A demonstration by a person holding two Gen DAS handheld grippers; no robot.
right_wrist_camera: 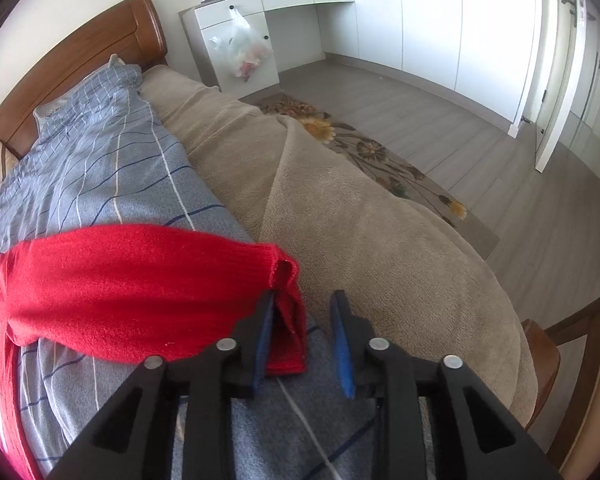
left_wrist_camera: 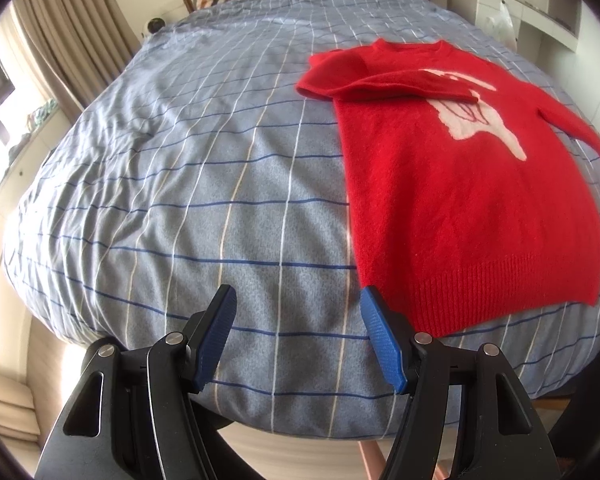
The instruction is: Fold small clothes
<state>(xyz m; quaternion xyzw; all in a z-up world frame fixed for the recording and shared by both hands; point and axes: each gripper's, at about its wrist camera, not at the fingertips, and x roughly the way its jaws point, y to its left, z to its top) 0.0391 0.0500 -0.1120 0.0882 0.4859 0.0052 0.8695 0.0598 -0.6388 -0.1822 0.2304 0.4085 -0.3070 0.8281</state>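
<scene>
A small red sweater (left_wrist_camera: 460, 184) with a white design lies flat on the blue checked bedspread (left_wrist_camera: 180, 184). Its left sleeve (left_wrist_camera: 384, 80) is folded across the chest. My left gripper (left_wrist_camera: 298, 300) is open and empty, hovering just left of the sweater's ribbed hem. In the right wrist view the sweater's other sleeve (right_wrist_camera: 140, 284) stretches out to the right. My right gripper (right_wrist_camera: 304, 308) is open, with the sleeve cuff (right_wrist_camera: 288, 320) lying between its fingers against the left one.
A beige blanket (right_wrist_camera: 340, 208) runs along the bed's right side. A wooden headboard (right_wrist_camera: 84, 56) stands at the far end. A white cabinet with a hanging plastic bag (right_wrist_camera: 242, 48), a floral rug (right_wrist_camera: 372, 152) and a wooden chair (right_wrist_camera: 572, 360) are to the right.
</scene>
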